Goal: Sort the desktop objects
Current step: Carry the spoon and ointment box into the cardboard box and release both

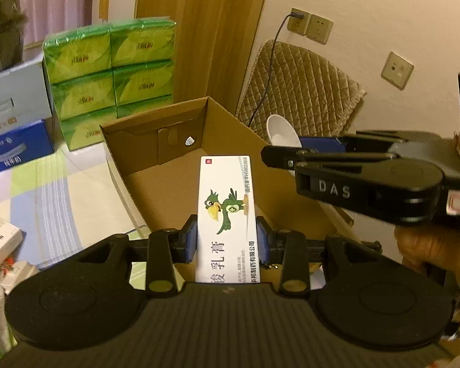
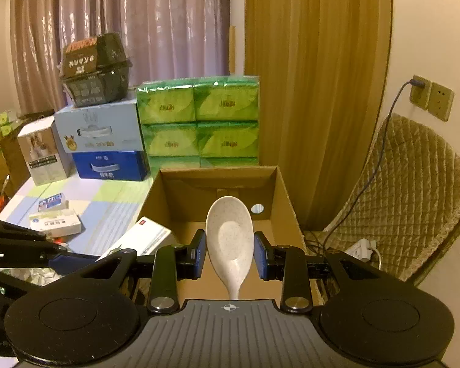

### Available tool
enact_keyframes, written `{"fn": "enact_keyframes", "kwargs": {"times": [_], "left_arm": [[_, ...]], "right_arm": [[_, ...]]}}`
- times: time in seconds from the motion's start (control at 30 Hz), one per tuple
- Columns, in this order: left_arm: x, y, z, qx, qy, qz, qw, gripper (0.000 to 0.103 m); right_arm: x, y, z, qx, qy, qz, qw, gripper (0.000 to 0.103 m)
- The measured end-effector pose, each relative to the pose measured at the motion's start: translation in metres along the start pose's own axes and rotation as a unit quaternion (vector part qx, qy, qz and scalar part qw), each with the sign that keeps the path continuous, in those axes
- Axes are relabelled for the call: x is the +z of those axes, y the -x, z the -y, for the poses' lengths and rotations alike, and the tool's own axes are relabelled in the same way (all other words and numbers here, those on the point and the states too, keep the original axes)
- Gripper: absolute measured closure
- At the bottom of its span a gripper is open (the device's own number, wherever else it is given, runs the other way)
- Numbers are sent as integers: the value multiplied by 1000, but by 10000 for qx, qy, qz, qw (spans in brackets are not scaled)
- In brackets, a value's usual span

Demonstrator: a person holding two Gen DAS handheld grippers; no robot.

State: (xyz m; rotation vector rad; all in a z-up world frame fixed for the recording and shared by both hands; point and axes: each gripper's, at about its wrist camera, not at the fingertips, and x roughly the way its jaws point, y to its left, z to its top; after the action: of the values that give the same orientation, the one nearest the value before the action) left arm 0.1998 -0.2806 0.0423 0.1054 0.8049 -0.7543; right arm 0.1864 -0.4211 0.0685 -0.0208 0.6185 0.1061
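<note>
Over the open brown cardboard box (image 1: 174, 165), the left gripper (image 1: 227, 239) holds a long white medicine carton printed with a green cartoon bird (image 1: 227, 202); its blue-padded jaws are closed on the carton's two long sides, and the carton points forward above the box's bare floor. From the right wrist view the same carton (image 2: 144, 239) shows at the box's near left corner, just beside the box wall (image 2: 156, 193).

The right gripper (image 2: 230, 254) hovers over the same box, its jaws pressed against the sides of a speckled off-white plastic spoon (image 2: 230, 233), bowl forward and facing up, handle running back toward the camera. In the left wrist view this gripper (image 1: 291, 156) reaches in from the right above the box's right wall, with the spoon's bowl (image 1: 279, 132) just behind it and a hand (image 1: 426, 251) on its grip.

Behind the box stands a stack of green tissue packs (image 2: 199, 122), with a dark blue carton (image 2: 110, 165) under a pale blue carton (image 2: 98, 132) to their left. Small white medicine boxes (image 2: 58, 220) lie on the counter's checked pastel cloth (image 2: 107, 208). A quilted tan chair (image 2: 414, 190) stands to the right.
</note>
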Motion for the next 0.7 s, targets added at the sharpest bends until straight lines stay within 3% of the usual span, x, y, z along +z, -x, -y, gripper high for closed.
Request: {"fn": "enact_keyframes", "kwargs": {"times": [0.33,0.4,0.7], "left_arm": [[5,-20,-8,-5,119,83,9999,70],[6,-22,-9,2,147,113,9998,67],[-4,-1,-19,146,130,288,9994,66]], "right_arm": [[1,-18,1,-30,81,-61,9999,73],[2,-20,3,-37,57,-81,9999,73],[-2,-24,-1,-11,96,-147,9998,73]]}}
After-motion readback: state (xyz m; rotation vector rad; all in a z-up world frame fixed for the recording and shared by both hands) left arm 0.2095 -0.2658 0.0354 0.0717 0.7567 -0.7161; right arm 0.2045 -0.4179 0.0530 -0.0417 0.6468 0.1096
